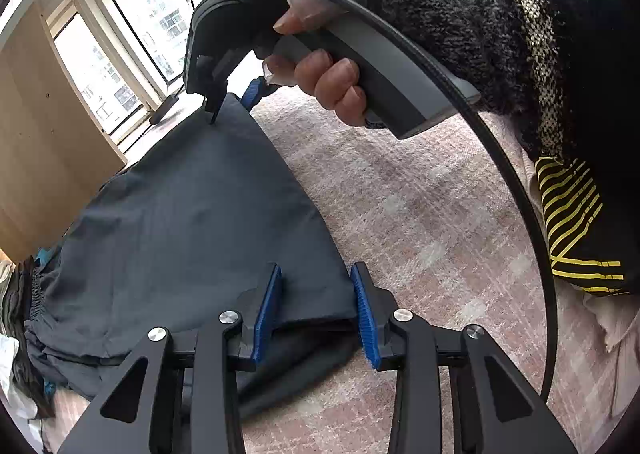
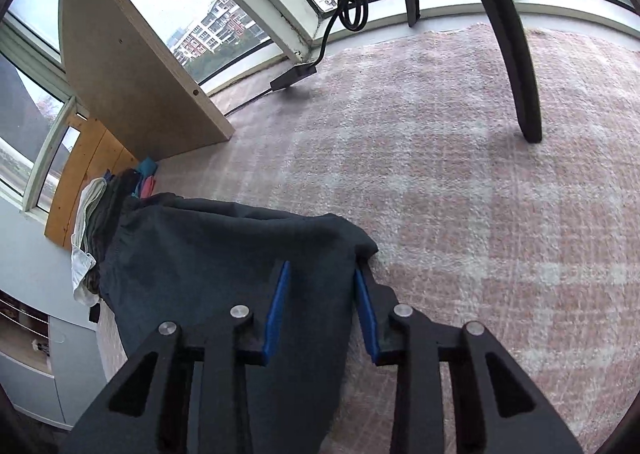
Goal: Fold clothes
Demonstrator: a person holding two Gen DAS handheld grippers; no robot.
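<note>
A dark grey garment (image 1: pixel 192 213) with an elastic waistband lies spread on a pink checked carpet; it also shows in the right wrist view (image 2: pixel 208 254). My left gripper (image 1: pixel 316 294) is open, its blue pads on either side of the garment's near corner. My right gripper (image 2: pixel 322 290) is open too, its pads straddling another edge of the garment. In the left wrist view the right gripper (image 1: pixel 230 99) stands at the garment's far corner, held by a hand in a dark knit sleeve.
A pile of other clothes (image 2: pixel 100 221) lies at the garment's left end. A wooden panel (image 2: pixel 132 61) stands by the windows. A black power adapter (image 2: pixel 294 75) with a cable lies on the carpet (image 2: pixel 460 193), and a black curved leg (image 2: pixel 516 65) stands at the right.
</note>
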